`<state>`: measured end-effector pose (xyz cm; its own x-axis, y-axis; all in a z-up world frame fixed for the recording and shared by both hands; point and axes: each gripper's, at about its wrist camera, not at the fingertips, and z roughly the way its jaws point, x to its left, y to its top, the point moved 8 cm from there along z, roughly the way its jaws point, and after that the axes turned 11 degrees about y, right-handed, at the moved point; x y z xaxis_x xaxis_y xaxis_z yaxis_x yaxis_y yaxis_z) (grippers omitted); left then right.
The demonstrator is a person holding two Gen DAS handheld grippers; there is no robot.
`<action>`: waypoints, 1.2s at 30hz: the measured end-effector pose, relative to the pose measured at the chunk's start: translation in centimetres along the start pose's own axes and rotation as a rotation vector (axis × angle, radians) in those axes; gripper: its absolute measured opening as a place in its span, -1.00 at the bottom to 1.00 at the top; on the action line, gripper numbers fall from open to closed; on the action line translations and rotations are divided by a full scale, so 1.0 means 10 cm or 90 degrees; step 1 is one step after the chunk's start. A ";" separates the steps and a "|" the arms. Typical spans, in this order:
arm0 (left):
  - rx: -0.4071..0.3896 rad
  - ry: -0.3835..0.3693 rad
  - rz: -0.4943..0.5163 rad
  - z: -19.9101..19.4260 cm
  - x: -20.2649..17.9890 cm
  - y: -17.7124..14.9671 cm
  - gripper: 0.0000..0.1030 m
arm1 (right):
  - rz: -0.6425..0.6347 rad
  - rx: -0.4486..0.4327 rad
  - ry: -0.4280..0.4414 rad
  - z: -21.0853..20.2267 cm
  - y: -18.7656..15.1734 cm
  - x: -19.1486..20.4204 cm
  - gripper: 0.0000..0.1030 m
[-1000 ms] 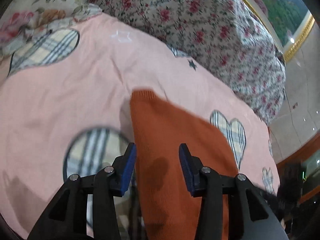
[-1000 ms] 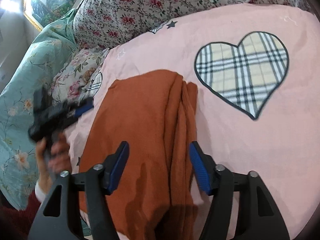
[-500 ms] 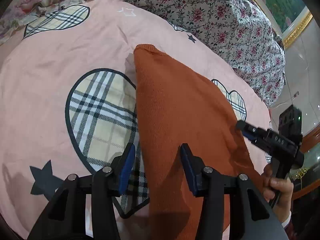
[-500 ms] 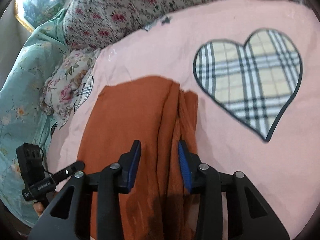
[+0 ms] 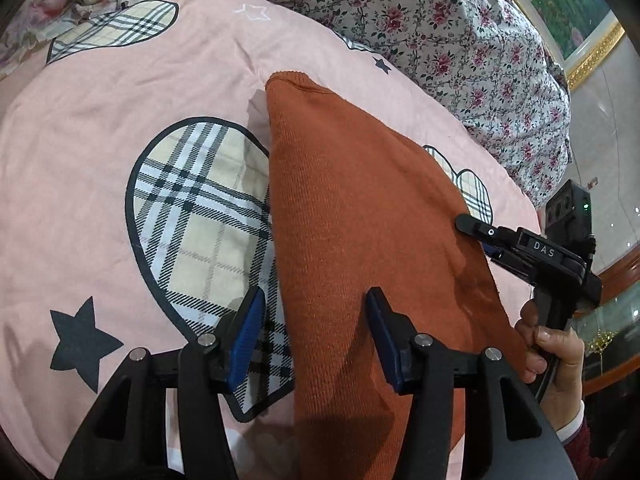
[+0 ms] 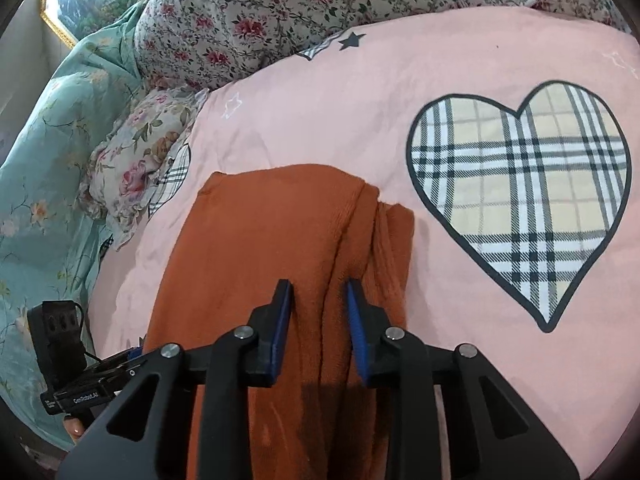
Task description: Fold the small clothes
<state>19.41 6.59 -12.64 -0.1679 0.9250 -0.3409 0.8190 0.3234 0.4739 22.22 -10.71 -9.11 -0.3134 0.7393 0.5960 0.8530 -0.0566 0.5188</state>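
An orange knit garment point(image 5: 360, 220) lies folded lengthwise on a pink bedspread point(image 5: 120, 92). My left gripper point(image 5: 312, 308) is open, its jaws straddling the garment's left edge near its near end, empty. In the right wrist view the garment point(image 6: 256, 248) shows bunched folds along its right side. My right gripper point(image 6: 318, 292) is over those folds, jaws narrowed with a ridge of fabric between the pads; a gap remains. The right gripper also shows in the left wrist view point(image 5: 480, 236) at the garment's right edge.
The pink bedspread has plaid hearts point(image 6: 520, 200) and black stars point(image 5: 80, 340). A floral quilt point(image 5: 440, 20) lies bunched at the far side. A teal floral cover point(image 6: 60, 140) and a small floral pillow point(image 6: 140, 168) lie at the left of the right wrist view.
My right gripper's jaws have narrowed from wide open and it has moved down onto the garment's bunched folds. My left gripper pulled back toward the near end, still open.
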 end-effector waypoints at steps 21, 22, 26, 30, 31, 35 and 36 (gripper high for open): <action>0.030 0.034 0.015 0.07 0.01 -0.08 0.17 | 0.038 -0.003 0.005 -0.11 -0.18 -0.18 -0.79; 0.029 0.035 0.016 0.07 0.02 -0.09 0.17 | 0.050 -0.004 0.013 -0.08 -0.19 -0.23 -0.80; 0.025 0.042 0.024 0.09 0.02 -0.11 0.18 | 0.057 -0.007 0.002 -0.03 -0.18 -0.26 -0.80; 0.020 0.057 0.034 0.07 -0.01 -0.14 0.18 | 0.072 -0.009 0.003 -0.06 -0.21 -0.26 -0.80; 0.018 0.057 0.035 0.02 -0.02 -0.15 0.18 | 0.072 -0.012 0.000 -0.11 -0.22 -0.24 -0.80; 0.004 0.049 0.054 -0.16 -0.05 -0.24 0.12 | 0.049 -0.032 -0.013 -0.40 -0.33 -0.06 -0.71; 0.002 0.044 0.059 -0.21 -0.06 -0.28 0.12 | 0.045 -0.037 -0.005 -0.47 -0.39 0.01 -0.70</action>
<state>16.12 5.60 -12.08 -0.1286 0.9624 -0.2393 0.8347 0.2353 0.4979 16.93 -13.63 -8.18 -0.2496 0.7368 0.6283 0.8472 -0.1481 0.5103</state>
